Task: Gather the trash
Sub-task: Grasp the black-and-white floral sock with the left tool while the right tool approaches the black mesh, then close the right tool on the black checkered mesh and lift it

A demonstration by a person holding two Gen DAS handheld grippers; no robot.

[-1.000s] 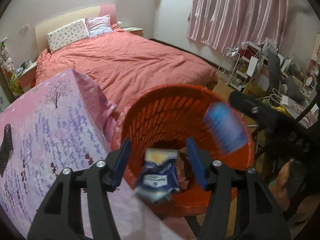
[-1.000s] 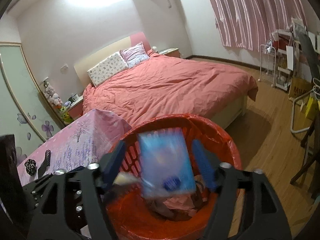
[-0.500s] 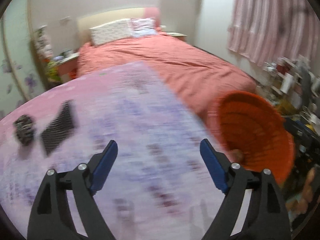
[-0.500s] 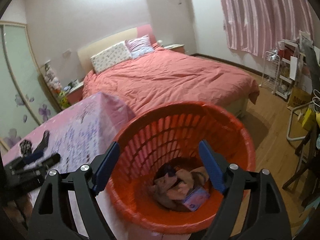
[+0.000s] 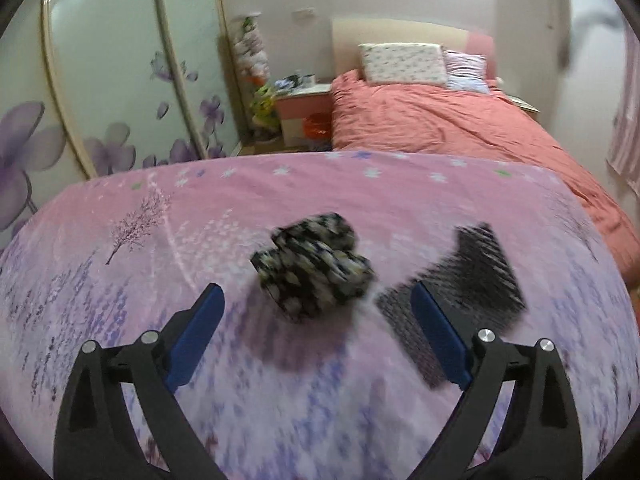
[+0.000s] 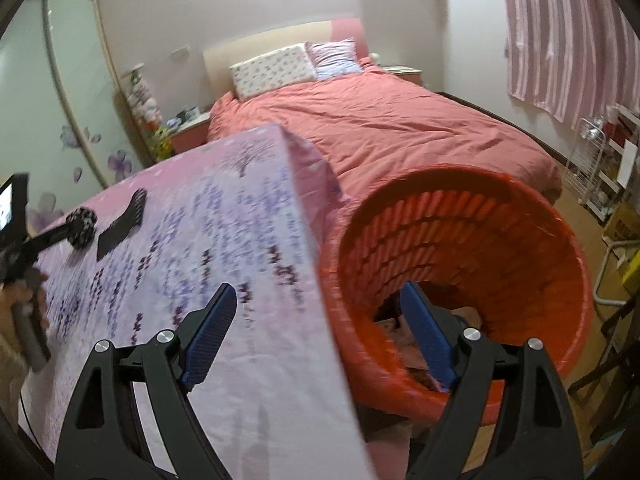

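Observation:
My left gripper is open and empty, just short of a crumpled black-and-white wad on the pink tablecloth. A flat black wrapper lies to the wad's right. My right gripper is open and empty, over the table's right edge beside the orange basket, which holds trash at its bottom. In the right wrist view the wad and the black wrapper lie far left, with the left gripper at the wad.
A bed with a red cover stands behind the table. A wardrobe with flower-printed doors is at the left, a nightstand beside the bed. A wire rack and boxes stand at the right by the striped curtain.
Both grippers dropped their wrappers into the basket and opened. The left gripper swung left across the table to the wad. The right gripper shifted left to the table's edge.

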